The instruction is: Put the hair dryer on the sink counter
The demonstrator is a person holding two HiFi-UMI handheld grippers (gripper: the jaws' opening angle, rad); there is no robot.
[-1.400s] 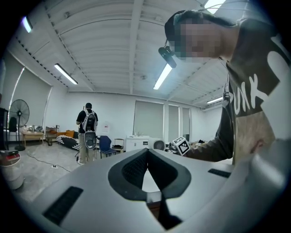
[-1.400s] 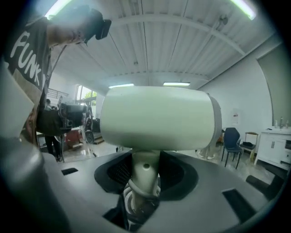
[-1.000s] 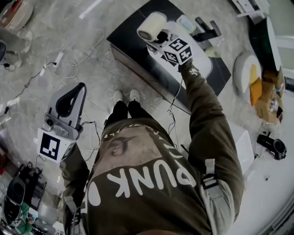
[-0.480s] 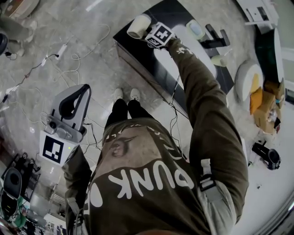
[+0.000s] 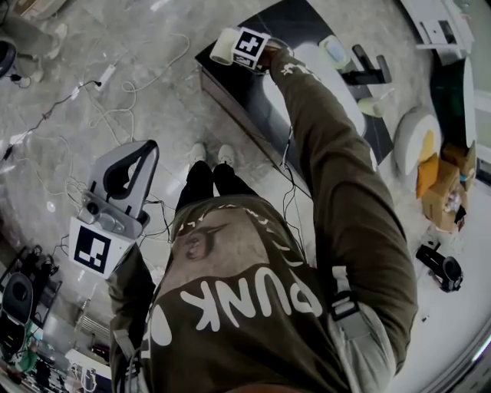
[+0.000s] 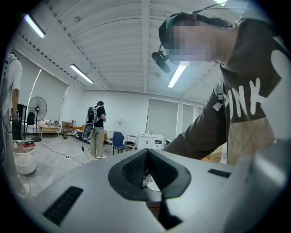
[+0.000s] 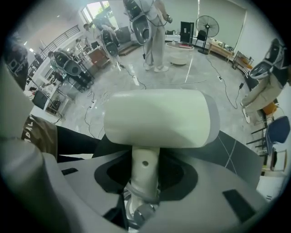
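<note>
One change: my right gripper (image 7: pixel 145 169), jaws clamped on the hair dryer (image 7: pixel 159 118) handle, has tipped nose-down, sinking toward the sink counter (image 5: pixel 298 18) corner at twelve o'clock. Set-down looks close. My left gripper (image 6: pixel 146 154), closed and empty, hangs at nine o'clock.

Bright, even light falls from ceiling tubes (image 6: pixel 82 73) in the left gripper view; shadows are soft. All views bulge, with dark vignetted corners. The hair dryer (image 7: pixel 159 118) looks slightly soft, perhaps too near for focus.

Right arm (image 5: pixel 330 153) outstretched, right gripper (image 5: pixel 241 49) clamped, pointing down; left gripper (image 5: pixel 143 155) closed, low.
</note>
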